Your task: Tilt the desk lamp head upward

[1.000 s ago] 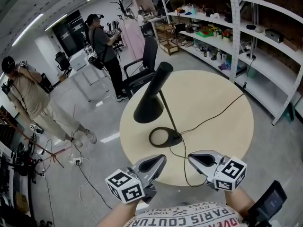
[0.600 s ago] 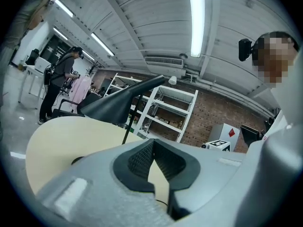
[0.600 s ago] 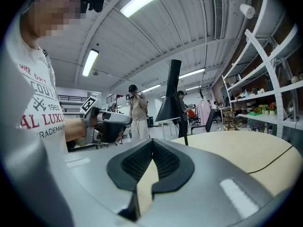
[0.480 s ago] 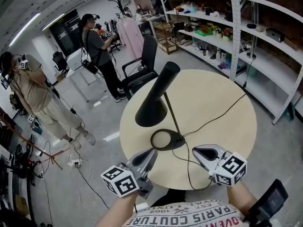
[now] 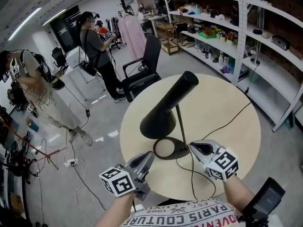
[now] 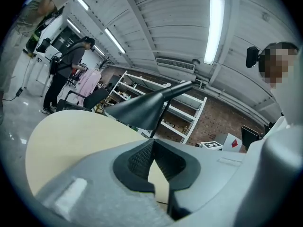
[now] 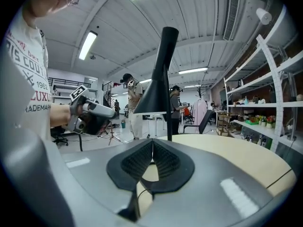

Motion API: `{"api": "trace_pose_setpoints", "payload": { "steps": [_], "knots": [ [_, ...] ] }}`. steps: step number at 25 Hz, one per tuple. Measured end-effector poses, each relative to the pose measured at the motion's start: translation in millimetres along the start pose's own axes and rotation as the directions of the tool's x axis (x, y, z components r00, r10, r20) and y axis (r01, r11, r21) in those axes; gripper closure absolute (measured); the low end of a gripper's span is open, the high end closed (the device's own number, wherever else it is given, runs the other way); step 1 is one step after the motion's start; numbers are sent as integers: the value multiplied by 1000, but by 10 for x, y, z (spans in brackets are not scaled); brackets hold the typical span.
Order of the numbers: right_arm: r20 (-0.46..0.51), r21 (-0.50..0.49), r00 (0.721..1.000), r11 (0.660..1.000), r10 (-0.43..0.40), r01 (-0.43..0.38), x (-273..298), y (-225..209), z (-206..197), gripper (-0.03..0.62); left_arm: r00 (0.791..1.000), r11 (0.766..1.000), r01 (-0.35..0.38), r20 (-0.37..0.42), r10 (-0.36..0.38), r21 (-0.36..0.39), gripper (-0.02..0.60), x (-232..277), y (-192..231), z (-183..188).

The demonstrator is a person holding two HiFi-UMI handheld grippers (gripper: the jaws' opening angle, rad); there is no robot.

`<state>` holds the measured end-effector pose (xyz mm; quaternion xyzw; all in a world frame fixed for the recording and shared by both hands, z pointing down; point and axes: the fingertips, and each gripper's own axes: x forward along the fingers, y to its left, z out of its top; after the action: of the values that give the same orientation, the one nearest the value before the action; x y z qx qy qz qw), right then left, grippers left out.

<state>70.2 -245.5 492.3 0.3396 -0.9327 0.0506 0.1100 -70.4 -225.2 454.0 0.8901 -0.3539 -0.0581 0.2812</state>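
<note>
desk lamp [image 5: 165, 109] stands on the round worktop [image 5: 227, 126], base near the front edge, cone head sloping down to the left | left hand-held gripper [image 5: 147, 157] jaws pressed together, empty, just left of base | right hand-held gripper [image 5: 194, 147] jaws together, empty, just right of base

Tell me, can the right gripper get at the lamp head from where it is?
Probably yes. The right gripper, shut and empty, is near the base; the head hangs above it to the left, with open air between. The thin stem stands close but seems to leave the way free.
</note>
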Motion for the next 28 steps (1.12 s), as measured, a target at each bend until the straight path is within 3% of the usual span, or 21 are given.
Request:
{"api": "trace_pose_setpoints", "payload": {
  "steps": [3,13,16,20,24,28],
  "knots": [
    [-15,-2,1000,1000,-12,12,172,-97,-24,533,1000,1000,13,-13,-13,-21,580,22,124,-21],
    [-79,-30,996,999,-43,40,560,-344,-86,510,992,994,110,-63,-111,-24,578,132,241,-154],
    [-74,-34,996,999,-40,38,589,-353,-108,525,986,986,150,-64,-155,-79,522,143,192,-162],
    [-60,-49,997,998,-53,50,617,-352,-119,549,974,946,224,35,-222,-235,482,166,201,-37],
    [-79,-78,996,996,-50,44,633,-347,-136,551,968,927,244,129,-216,-284,477,178,276,91],
    [-85,-74,995,997,-44,37,643,-368,-131,553,926,834,363,261,-273,-416,477,223,271,217]
  ]
}}
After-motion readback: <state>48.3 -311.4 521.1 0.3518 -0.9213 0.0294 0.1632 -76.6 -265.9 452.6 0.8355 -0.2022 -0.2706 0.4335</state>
